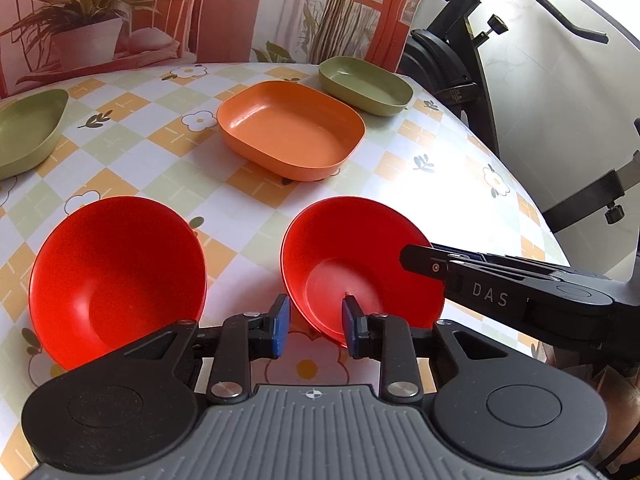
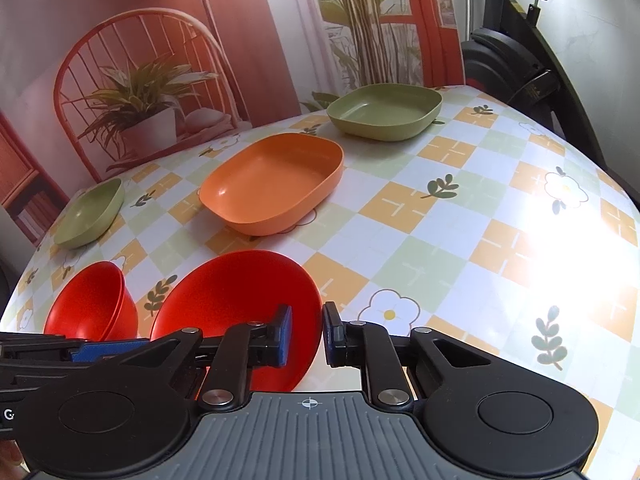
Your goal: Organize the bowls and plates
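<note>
Two red bowls sit near me on the flowered tablecloth. In the right wrist view, the left red bowl shows a double rim, like a stack of two. The right red bowl looks tilted. My left gripper is open and straddles its near rim, one pad inside and one outside. My right gripper is shut on that bowl's right rim. Behind lie an orange dish and two green dishes.
The table has bare cloth at the right. Its right edge drops off beside a black exercise machine. A printed backdrop with a plant and a chair stands along the far edge. The left gripper's blue pad shows at the right view's lower left.
</note>
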Available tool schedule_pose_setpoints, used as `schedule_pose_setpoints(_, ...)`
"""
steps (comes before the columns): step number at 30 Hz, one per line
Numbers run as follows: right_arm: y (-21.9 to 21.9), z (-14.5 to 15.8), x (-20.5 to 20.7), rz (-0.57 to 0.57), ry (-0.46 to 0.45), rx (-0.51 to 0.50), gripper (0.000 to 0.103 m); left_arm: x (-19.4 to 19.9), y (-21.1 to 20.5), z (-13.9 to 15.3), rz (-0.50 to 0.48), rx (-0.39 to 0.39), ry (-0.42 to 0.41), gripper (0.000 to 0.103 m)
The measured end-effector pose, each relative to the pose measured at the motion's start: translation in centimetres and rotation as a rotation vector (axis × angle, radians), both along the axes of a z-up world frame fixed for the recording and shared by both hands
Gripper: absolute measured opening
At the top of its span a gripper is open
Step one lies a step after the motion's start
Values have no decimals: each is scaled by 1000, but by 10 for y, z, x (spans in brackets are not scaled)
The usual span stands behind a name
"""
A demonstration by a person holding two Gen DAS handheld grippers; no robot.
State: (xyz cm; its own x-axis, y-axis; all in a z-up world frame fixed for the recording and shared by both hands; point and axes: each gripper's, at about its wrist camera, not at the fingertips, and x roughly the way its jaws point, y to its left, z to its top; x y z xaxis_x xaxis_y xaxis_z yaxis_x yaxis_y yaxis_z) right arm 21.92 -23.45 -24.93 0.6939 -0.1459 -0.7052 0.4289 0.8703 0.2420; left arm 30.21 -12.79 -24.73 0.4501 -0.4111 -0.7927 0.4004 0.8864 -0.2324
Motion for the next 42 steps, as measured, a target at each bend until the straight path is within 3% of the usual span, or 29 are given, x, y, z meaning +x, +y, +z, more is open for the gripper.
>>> schedule_pose_setpoints(9, 2, 13, -1, 10, -22, -30, 12, -5, 8, 16, -4, -36, -40, 29)
schedule_pose_setpoints(17, 13, 43, 8, 42, -70, -65, 11, -9, 26, 38, 11, -77, -90, 29)
schedule_pose_setpoints(29, 71, 89, 65, 219, -152, -101, 11, -3, 95, 78, 176, -128, -179, 29)
schedule_pose_setpoints(35, 95, 86, 84, 282, -135, -99, 11, 0, 118, 83, 229, -119, -183, 29)
schedule_pose_setpoints(42, 109, 70, 90, 310, -87, -75, 11, 1, 133, 68, 241, -98, -151, 29)
